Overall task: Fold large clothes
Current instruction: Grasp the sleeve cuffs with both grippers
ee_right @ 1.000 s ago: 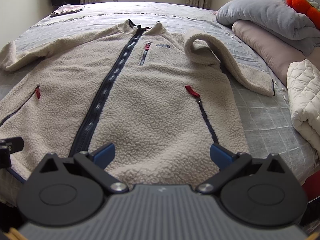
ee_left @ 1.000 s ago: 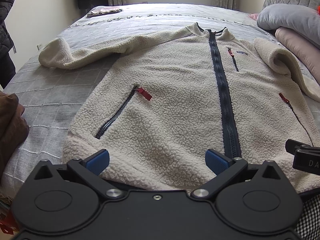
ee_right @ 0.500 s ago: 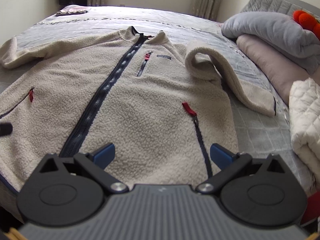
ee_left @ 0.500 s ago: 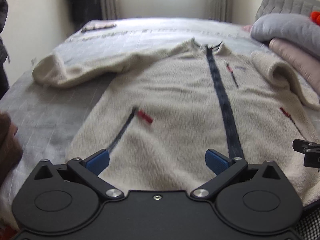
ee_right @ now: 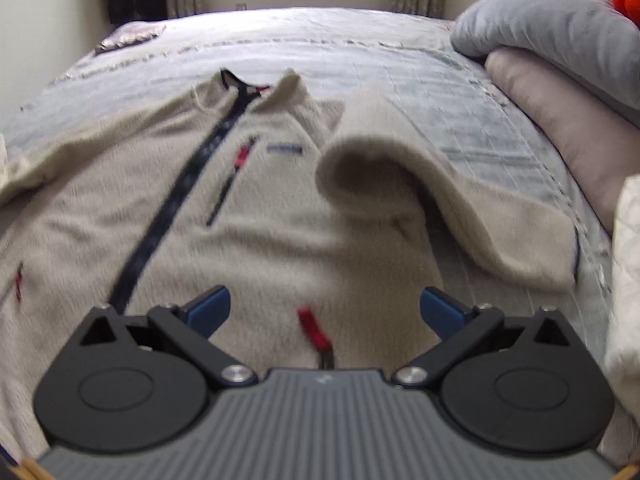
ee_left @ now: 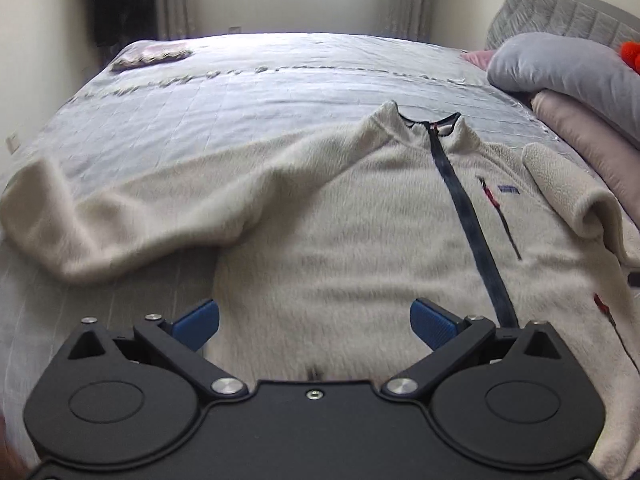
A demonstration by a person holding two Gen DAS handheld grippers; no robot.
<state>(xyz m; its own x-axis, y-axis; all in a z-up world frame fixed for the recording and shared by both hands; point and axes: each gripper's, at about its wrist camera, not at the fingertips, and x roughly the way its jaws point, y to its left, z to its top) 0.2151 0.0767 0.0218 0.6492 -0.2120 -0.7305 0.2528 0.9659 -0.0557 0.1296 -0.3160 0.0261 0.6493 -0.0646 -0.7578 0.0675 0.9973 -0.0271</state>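
Note:
A cream fleece jacket (ee_left: 340, 240) with a dark front zip lies face up on the grey bed; it also shows in the right wrist view (ee_right: 280, 220). Its left sleeve (ee_left: 100, 216) stretches out to the left. Its right sleeve (ee_right: 460, 208) is bent and lies along the jacket's right side. My left gripper (ee_left: 316, 322) is open and empty, above the jacket's left half. My right gripper (ee_right: 324, 308) is open and empty, above the right half near a red pocket zip pull (ee_right: 314, 328).
The grey quilted bed cover (ee_left: 280, 92) runs to the far wall. Grey and pink pillows (ee_right: 560, 60) are stacked at the right. A white quilted item (ee_right: 628, 280) lies at the right edge. A small folded cloth (ee_left: 150, 56) lies at the far left corner.
Both grippers have moved forward over the jacket, from its hem toward its middle. Both stay open and empty. The jacket has not moved.

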